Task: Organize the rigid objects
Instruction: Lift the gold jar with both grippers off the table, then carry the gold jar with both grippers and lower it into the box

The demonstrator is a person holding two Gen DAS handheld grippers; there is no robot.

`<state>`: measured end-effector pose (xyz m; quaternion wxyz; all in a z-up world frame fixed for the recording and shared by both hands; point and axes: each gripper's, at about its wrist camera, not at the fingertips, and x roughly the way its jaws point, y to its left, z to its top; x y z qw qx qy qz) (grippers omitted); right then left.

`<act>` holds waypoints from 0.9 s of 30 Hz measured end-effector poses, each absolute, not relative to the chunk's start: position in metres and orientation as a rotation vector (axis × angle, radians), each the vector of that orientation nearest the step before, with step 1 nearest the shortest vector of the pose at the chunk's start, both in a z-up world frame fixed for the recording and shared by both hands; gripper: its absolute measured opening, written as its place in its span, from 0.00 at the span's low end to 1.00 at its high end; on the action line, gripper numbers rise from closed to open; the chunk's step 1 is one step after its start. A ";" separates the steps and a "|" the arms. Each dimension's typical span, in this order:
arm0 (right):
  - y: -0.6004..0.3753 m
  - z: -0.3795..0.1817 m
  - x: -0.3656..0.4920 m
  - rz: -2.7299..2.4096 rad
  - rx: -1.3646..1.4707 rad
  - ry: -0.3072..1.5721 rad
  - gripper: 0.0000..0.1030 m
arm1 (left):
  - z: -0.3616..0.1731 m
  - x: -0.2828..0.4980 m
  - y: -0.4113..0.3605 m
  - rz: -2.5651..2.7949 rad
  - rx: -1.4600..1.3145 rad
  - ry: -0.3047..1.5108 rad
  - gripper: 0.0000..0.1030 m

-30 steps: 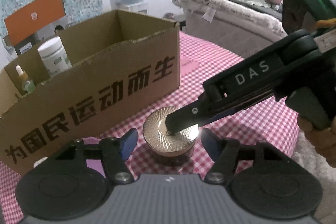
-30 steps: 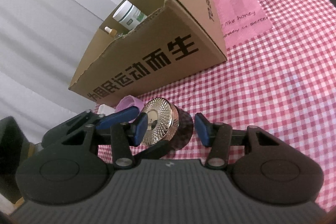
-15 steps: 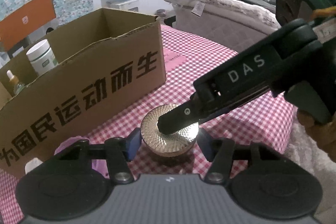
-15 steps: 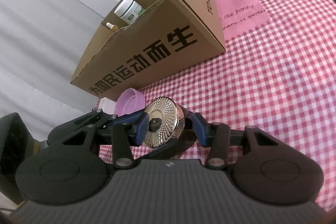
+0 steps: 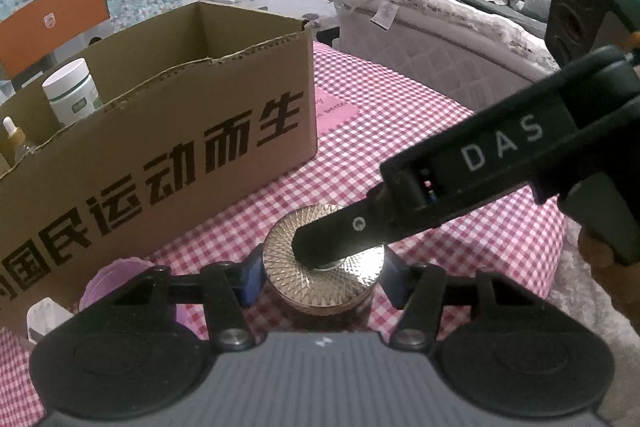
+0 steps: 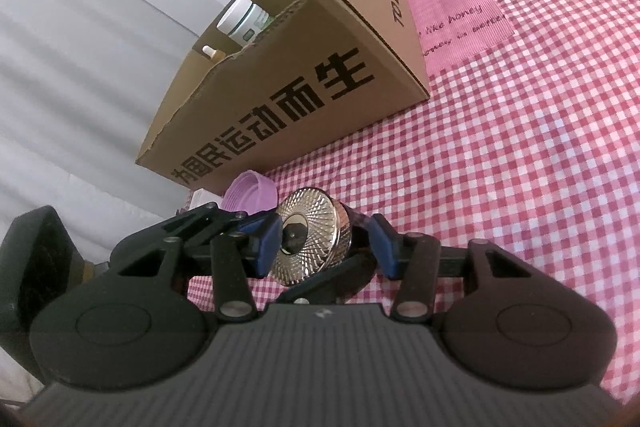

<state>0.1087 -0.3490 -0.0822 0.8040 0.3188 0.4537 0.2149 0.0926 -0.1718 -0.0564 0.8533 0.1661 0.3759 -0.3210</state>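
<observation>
Both grippers [image 5: 323, 275] [image 6: 326, 247] — gold-lidded jar [image 5: 352, 273], left closing

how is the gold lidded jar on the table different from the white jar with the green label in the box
The gold-lidded jar sits on the checked tablecloth outside the cardboard box; the white jar stands inside it. The gold-lidded jar looks squat, with a shiny patterned lid and dark body; the white jar looks taller, plain and matte. Both grippers flank the gold-lidded jar; nothing touches the white jar. Both stand upright with lids on.
</observation>
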 end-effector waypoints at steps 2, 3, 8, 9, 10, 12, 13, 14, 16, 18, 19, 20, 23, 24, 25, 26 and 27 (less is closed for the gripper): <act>-0.347 -0.080 0.106 0.459 0.680 0.971 0.44 | -0.053 0.090 -0.170 -0.676 0.344 0.785 0.57; -0.346 -0.078 0.105 0.458 0.680 0.969 0.44 | -0.050 0.089 -0.169 -0.677 0.341 0.782 0.57; -0.341 -0.053 0.096 0.462 0.654 0.922 0.44 | -0.022 0.080 -0.163 -0.671 0.321 0.720 0.56; -0.339 -0.046 0.095 0.465 0.644 0.908 0.44 | -0.014 0.078 -0.160 -0.667 0.309 0.703 0.56; -0.337 -0.036 0.093 0.471 0.631 0.888 0.44 | -0.006 0.077 -0.158 -0.663 0.298 0.684 0.56; -0.334 -0.017 0.093 0.489 0.599 0.848 0.44 | 0.013 0.078 -0.154 -0.649 0.275 0.647 0.56; -0.332 -0.005 0.095 0.503 0.578 0.826 0.45 | 0.022 0.078 -0.152 -0.642 0.266 0.629 0.56; -0.330 0.007 0.097 0.519 0.556 0.802 0.45 | 0.032 0.080 -0.150 -0.635 0.259 0.608 0.56; -0.330 0.026 0.104 0.547 0.521 0.761 0.45 | 0.048 0.086 -0.147 -0.617 0.244 0.574 0.57; -0.328 0.044 0.113 0.569 0.491 0.722 0.45 | 0.062 0.096 -0.146 -0.596 0.234 0.551 0.57; -0.326 0.052 0.120 0.577 0.474 0.706 0.45 | 0.067 0.102 -0.146 -0.583 0.225 0.548 0.57; -0.325 0.058 0.127 0.585 0.460 0.696 0.45 | 0.072 0.110 -0.147 -0.567 0.214 0.548 0.57; -0.322 0.073 0.157 0.613 0.433 0.694 0.46 | 0.080 0.136 -0.148 -0.530 0.183 0.567 0.57; -0.321 0.076 0.171 0.626 0.423 0.704 0.46 | 0.081 0.146 -0.148 -0.520 0.178 0.576 0.57; -0.320 0.078 0.183 0.635 0.417 0.714 0.46 | 0.081 0.156 -0.147 -0.508 0.167 0.587 0.57; -0.317 0.079 0.196 0.640 0.415 0.727 0.46 | 0.080 0.166 -0.147 -0.493 0.150 0.603 0.57; -0.314 0.079 0.211 0.651 0.405 0.741 0.47 | 0.078 0.177 -0.148 -0.475 0.137 0.617 0.57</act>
